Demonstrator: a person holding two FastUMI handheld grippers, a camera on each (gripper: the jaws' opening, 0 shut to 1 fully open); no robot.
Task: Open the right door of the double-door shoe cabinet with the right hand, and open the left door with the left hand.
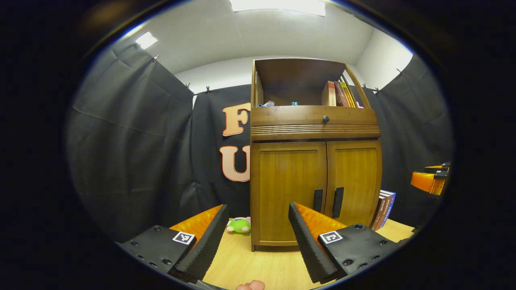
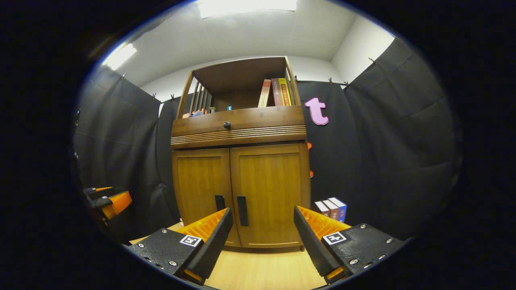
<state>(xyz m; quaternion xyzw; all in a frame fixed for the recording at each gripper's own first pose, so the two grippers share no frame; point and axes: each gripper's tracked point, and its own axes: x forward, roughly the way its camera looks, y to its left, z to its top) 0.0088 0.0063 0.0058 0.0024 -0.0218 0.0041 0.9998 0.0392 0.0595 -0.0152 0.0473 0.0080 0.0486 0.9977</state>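
Observation:
A wooden shoe cabinet [image 1: 314,121] stands on the table with both doors closed. Its left door [image 1: 286,189] and right door [image 1: 356,181] each carry a dark vertical handle near the middle seam, the left handle [image 1: 318,200] and the right handle [image 1: 338,202]. My left gripper [image 1: 258,229] is open, a short way in front of the left door. In the right gripper view the cabinet [image 2: 238,125] faces me with its right door [image 2: 272,193] and right handle [image 2: 242,210] ahead. My right gripper [image 2: 263,231] is open and apart from the door.
Books [image 1: 340,94] stand on the cabinet's open top shelf above a drawer knob [image 1: 325,119]. More books [image 1: 385,209] lean at the cabinet's right side. A green plush toy [image 1: 238,224] lies at its left foot. The light wooden table [image 1: 258,266] stretches in front.

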